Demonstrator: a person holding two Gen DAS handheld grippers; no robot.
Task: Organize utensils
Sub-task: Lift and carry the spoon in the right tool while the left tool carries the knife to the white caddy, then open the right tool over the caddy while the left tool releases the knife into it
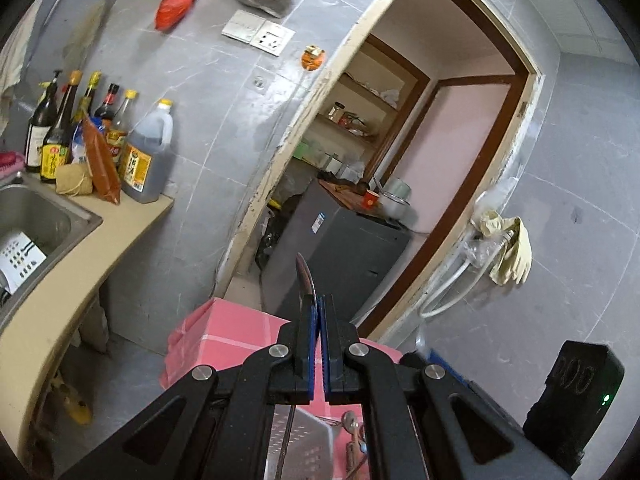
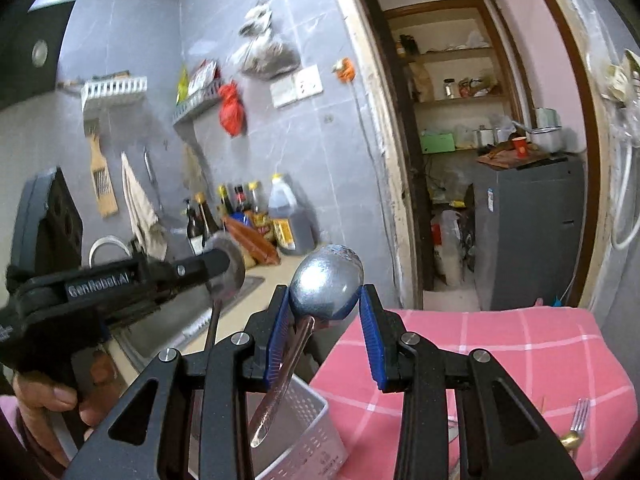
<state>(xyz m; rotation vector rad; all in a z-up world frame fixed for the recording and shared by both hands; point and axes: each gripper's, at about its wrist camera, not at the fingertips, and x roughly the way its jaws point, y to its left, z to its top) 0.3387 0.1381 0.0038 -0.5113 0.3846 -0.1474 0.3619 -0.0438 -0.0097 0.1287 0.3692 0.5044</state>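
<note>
Here the right gripper (image 2: 326, 300) pinches a shiny steel spoon (image 2: 326, 276) bowl-up, handle slanting down over the white perforated basket (image 2: 316, 420); the left gripper (image 1: 319, 312) clamps a dark-handled ladle (image 1: 306, 280) edge-on, above the pink checked cloth (image 1: 228, 332).

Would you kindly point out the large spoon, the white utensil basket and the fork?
large spoon (image 2: 326, 280), right wrist view, on its bowl.
white utensil basket (image 2: 310, 420), right wrist view, on its perforated wall.
fork (image 2: 580, 416), right wrist view, on its tines.
</note>
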